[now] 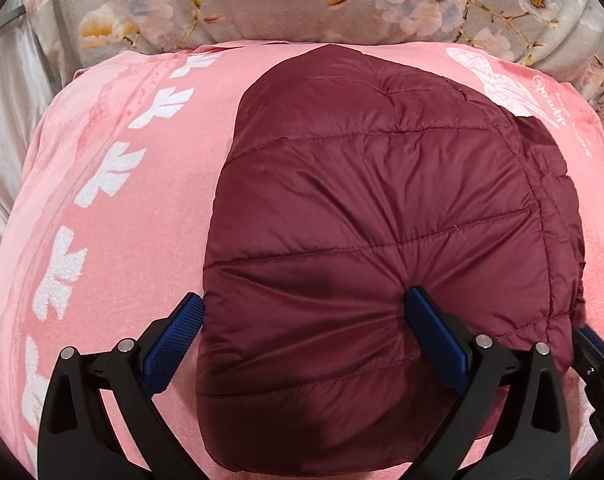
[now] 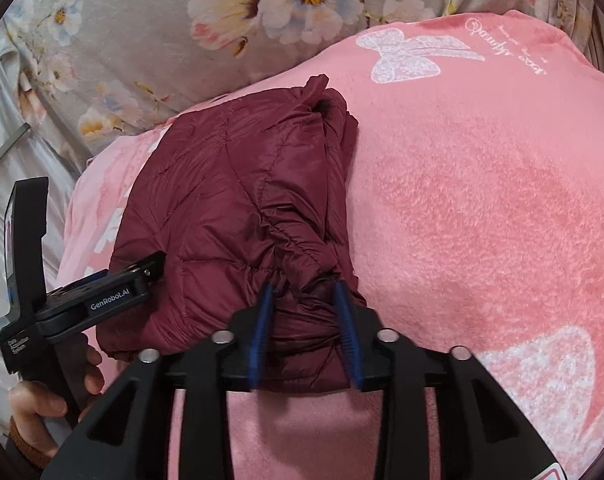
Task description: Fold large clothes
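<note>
right gripper [image 2: 306,332]: narrow, blue pads pinching the gathered hem of the maroon puffer jacket [image 2: 237,208] | left gripper [image 1: 306,344]: wide, straddling the jacket's near corner, no grip | jacket: folded on pink blanket [image 2: 482,220] | beyond: floral bedding [image 2: 149,40]

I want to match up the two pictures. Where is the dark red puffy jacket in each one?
Left wrist view: the puffy jacket fills the middle, running down to the bottom edge, between the left gripper fingers.
Right wrist view: the jacket sits left of centre, its gathered edge between the right gripper fingers.
Shared landmark: the white bow on the pink blanket, at upper right in both.
</note>
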`<state>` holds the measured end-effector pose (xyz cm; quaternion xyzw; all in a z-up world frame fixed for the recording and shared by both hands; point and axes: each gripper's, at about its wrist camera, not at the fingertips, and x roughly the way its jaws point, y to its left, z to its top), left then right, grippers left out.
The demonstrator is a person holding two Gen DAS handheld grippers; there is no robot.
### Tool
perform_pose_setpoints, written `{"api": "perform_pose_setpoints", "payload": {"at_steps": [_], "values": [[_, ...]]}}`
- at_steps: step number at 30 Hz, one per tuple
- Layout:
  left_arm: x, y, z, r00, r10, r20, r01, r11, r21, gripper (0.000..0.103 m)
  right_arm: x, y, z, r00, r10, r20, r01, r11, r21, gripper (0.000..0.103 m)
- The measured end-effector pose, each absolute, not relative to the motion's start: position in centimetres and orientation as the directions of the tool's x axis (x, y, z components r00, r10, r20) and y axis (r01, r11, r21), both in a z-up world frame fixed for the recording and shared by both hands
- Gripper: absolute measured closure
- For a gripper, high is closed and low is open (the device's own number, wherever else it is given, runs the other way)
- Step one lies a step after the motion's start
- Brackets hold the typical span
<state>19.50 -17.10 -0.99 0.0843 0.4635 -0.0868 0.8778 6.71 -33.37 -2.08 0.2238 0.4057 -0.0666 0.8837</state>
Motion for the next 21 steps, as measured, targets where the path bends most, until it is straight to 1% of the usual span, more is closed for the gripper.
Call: {"api": "perform_pose_setpoints", "payload": {"at_steps": [3, 4, 5, 6, 7, 9, 10, 12, 16, 21], "values": [[19.5, -17.1, -1.1, 0.556, -0.071, -0.828, 0.224, 0.972, 0.067, 0.005, 7.2, -33.0, -2.6, 0.650, 0.051, -0.758, 0.299, 0.900, 0.317, 0.066], [19.4, -17.1, -1.1, 0.556, -0.070, -0.828, 0.223, 0.973, 0.067, 0.005, 7.4, -32.9, -2.7, 0.648, 0.047, -0.760, 0.297, 0.903, 0.309, 0.070], [19.4, -17.1, -1.2, 0.556, -0.069, -0.828, 0.222, 0.973, 0.068, 0.005, 7.6, -33.0, -2.9, 0.643, 0.044, -0.765, 0.298, 0.905, 0.303, 0.084], [19.4, -17.1, -1.2, 0.555, -0.068, -0.829, 0.222, 0.973, 0.069, 0.005, 7.6, -33.1, -3.0, 0.642, 0.055, -0.765, 0.298, 0.901, 0.315, 0.092], [19.5, -17.1, -1.2, 0.555, -0.067, -0.829, 0.223, 0.972, 0.071, 0.005, 7.4, -33.5, -2.8, 0.651, 0.086, -0.754, 0.293, 0.888, 0.355, 0.097], [19.5, -17.2, -1.2, 0.552, -0.066, -0.831, 0.221, 0.973, 0.070, 0.005, 6.4, -34.0, -2.0, 0.680, 0.115, -0.724, 0.287, 0.867, 0.407, 0.099], [19.5, -17.2, -1.2, 0.550, -0.067, -0.832, 0.222, 0.973, 0.069, 0.005, 5.7, -34.1, -1.4, 0.697, 0.118, -0.707, 0.274, 0.867, 0.415, 0.100], [19.4, -17.1, -1.2, 0.548, -0.071, -0.834, 0.227, 0.972, 0.067, 0.005, 4.8, -34.1, -1.0, 0.703, 0.117, -0.702, 0.264, 0.873, 0.410, 0.100], [19.1, -17.2, -1.4, 0.548, -0.075, -0.833, 0.224, 0.973, 0.060, 0.005, 5.4, -33.8, -3.3, 0.650, 0.100, -0.753, 0.293, 0.881, 0.370, 0.100], [18.6, -17.7, -1.5, 0.566, -0.054, -0.823, 0.223, 0.971, 0.089, 0.005, 6.1, -33.9, -4.3, 0.639, 0.098, -0.763, 0.315, 0.871, 0.376, 0.101]]}}
